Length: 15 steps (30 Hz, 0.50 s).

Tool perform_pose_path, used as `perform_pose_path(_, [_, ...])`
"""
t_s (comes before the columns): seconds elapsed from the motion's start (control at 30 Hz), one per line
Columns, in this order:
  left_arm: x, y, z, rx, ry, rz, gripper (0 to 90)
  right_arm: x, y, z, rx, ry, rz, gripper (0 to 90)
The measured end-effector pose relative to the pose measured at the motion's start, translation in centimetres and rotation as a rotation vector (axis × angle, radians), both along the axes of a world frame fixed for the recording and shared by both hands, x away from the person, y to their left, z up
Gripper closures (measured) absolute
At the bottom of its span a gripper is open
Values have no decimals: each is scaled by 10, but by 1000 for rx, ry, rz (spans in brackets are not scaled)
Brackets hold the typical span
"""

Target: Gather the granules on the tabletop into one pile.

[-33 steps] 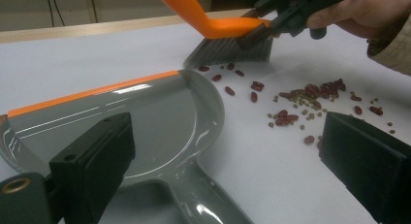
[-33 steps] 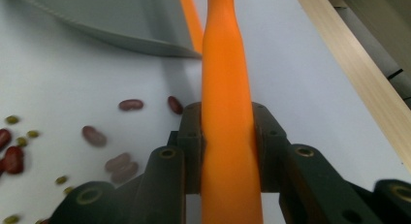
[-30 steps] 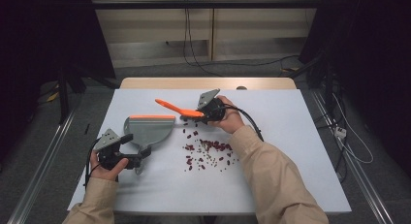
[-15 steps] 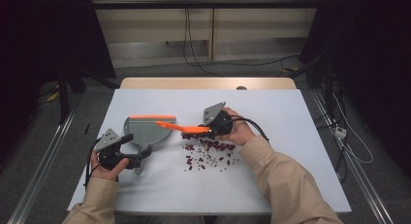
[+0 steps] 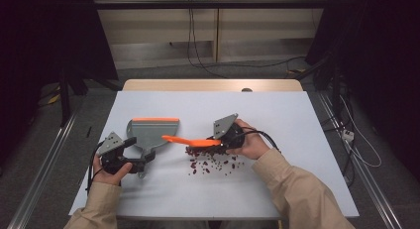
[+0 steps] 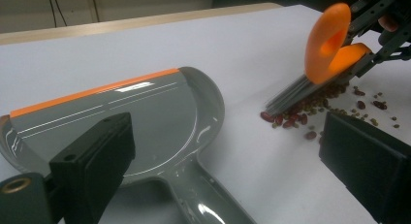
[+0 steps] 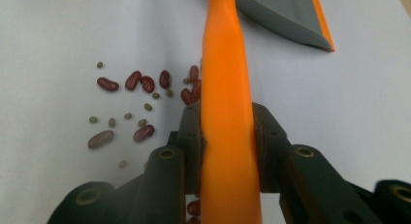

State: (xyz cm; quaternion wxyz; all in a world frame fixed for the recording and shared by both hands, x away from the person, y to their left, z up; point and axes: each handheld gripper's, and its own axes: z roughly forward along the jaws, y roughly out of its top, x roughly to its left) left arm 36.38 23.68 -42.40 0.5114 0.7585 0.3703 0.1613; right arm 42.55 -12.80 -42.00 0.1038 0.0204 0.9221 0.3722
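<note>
Between my right gripper's [image 7: 228, 136] fingers, the flat orange plastic handle of a small grey-bristled hand brush [image 5: 190, 140] is sitting clamped, both pads pressing on its sides just behind the loop end. I am holding the brush low and nearly level, its bristles [image 6: 291, 90] touching the near edge of a scatter of dark red kidney beans and small green beans [image 5: 210, 162] lying on the white table top [image 5: 297, 120]. Beyond the brush tip, a grey plastic dustpan with an orange lip strip [image 5: 151, 132] is lying flat, just beside the beans. My left gripper [image 5: 130, 162] is at the dustpan's grey handle [image 6: 203, 200], which is running between its black fingers [image 6: 94, 161]; these are standing well apart in the left gripper view, and I cannot tell whether either pad is pressing on the handle.

As I judge it, the brush is light and stiff in the handle but soft at the bristles, and its smooth plastic may be slipping or twisting under sideways load, so the flat mid-handle is the sound place to grip. The beans are hard, light and prone to rolling, so short, low strokes toward the pan suit them. The pan is light and likely to slide unless steadied.
</note>
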Motion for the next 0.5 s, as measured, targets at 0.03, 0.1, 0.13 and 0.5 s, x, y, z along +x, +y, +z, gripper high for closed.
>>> perform_pose_path(0.03, [0, 0, 0, -1, 0, 1, 57, 0, -1, 1, 13, 4, -15, 712])
perform_pose_path(0.1, [0, 0, 0, 2, -1, -1, 56, 3, -3, 3, 49, 1, -28, 713])
perform_pose_path(0.13, [0, 0, 0, -1, -1, 0, 57, 5, -3, 5, 62, 0, -41, 713])
perform_pose_path(0.5, [1, 2, 0, -4, 0, 2, 57, 37, 28, 1, 70, -36, -73, 713])
